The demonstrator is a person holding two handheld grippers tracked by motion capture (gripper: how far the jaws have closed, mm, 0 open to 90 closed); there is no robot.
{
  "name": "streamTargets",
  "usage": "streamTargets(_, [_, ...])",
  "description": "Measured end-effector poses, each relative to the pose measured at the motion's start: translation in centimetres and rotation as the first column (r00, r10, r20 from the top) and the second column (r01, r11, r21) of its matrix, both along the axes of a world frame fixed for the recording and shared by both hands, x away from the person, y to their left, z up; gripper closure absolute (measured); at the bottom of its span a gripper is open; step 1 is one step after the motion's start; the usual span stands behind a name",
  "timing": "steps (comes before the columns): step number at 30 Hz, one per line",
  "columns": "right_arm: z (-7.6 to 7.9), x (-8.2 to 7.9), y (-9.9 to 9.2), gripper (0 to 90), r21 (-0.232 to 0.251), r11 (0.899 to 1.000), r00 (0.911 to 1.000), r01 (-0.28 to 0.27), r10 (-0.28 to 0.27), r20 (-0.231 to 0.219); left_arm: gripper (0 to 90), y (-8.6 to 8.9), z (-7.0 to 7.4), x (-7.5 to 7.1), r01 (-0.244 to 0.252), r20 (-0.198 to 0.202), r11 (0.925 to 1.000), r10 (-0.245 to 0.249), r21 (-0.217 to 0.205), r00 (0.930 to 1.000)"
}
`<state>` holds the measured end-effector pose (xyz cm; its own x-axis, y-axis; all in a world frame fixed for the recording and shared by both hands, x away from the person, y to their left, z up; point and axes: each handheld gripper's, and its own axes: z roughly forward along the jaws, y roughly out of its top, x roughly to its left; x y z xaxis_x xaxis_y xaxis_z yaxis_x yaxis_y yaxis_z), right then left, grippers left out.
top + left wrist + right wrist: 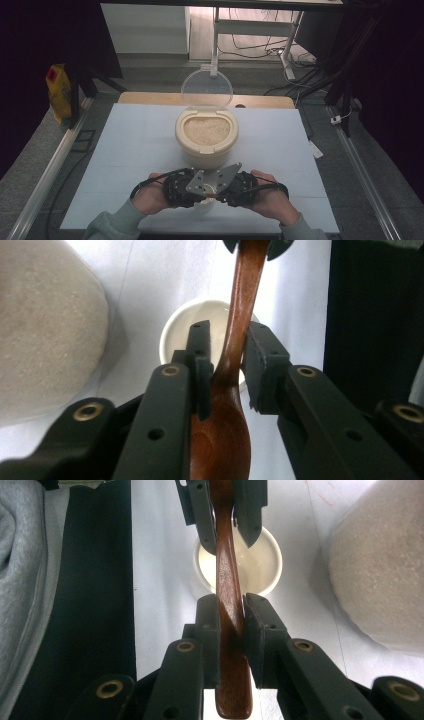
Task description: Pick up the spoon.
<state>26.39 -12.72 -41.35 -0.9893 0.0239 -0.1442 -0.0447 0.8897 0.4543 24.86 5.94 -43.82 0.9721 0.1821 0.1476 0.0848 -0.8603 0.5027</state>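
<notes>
A brown wooden spoon (239, 315) spans between my two grippers above a small empty white cup (175, 335). My right gripper (231, 625) is shut on the spoon's handle (225, 580) close to its end. Around the spoon's neck, just above its bowl, sits my left gripper (225, 365): one jaw touches the wood and a thin gap shows at the other. In the high view both grippers, left (204, 195) and right (221, 193), meet tip to tip at the near table edge over the cup (207, 202). Just behind them stands a cream container of rice (206, 132), its clear lid (206, 89) flipped up.
The white table board (125, 165) spreads out on both sides of the container. A yellow bag (59, 92) stands off the table at far left. The grey sleeve (20, 580) and the dark near edge of the table (100, 605) lie right behind the grippers.
</notes>
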Motion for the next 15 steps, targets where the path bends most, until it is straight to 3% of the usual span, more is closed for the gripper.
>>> streamTargets(5, [0.1, 0.0, 0.2, 77.2, 0.016, 1.000, 0.9998, -0.018, 0.018, 0.003, 79.5, -0.1, -0.1, -0.2, 0.050, 0.006, 0.9976, -0.050, 0.047, 0.9987])
streamTargets(9, [0.3, -0.1, 0.2, 78.8, 0.068, 0.998, 0.9997, 0.001, -0.003, 0.023, 80.1, 0.1, -0.1, -0.2, 0.031, 0.006, 0.9989, -0.031, 0.035, 0.9995])
streamTargets(10, [0.5, -0.1, 0.0, 75.1, 0.095, 0.995, 0.9989, 0.008, -0.012, 0.046, 80.1, 0.3, -0.1, -0.2, 0.021, 0.008, 0.9995, -0.021, 0.025, 0.9997])
streamTargets(11, [0.7, 0.0, -0.2, 71.3, 0.129, 0.991, 0.9985, 0.027, -0.033, 0.044, 80.2, 0.5, 0.0, -0.1, -0.023, 0.012, 0.9997, 0.023, -0.002, 0.9997])
streamTargets(12, [0.9, 0.1, -0.5, 68.9, 0.172, 0.984, 0.9976, 0.045, -0.053, 0.045, 80.2, 0.8, 0.1, 0.1, -0.038, 0.018, 0.9993, 0.038, -0.003, 0.9991])
streamTargets(14, [1.3, 0.3, -1.1, 61.3, 0.265, 0.958, 0.9910, 0.105, -0.123, 0.052, 80.2, 1.0, 0.2, 0.2, -0.055, 0.016, 0.9984, 0.055, -0.010, 0.9983])
streamTargets(15, [1.4, 0.3, -1.4, 59.6, 0.301, 0.943, 0.9852, 0.141, -0.164, 0.052, 80.2, 1.3, 0.4, 0.4, -0.095, 0.023, 0.9950, 0.095, -0.031, 0.9952])
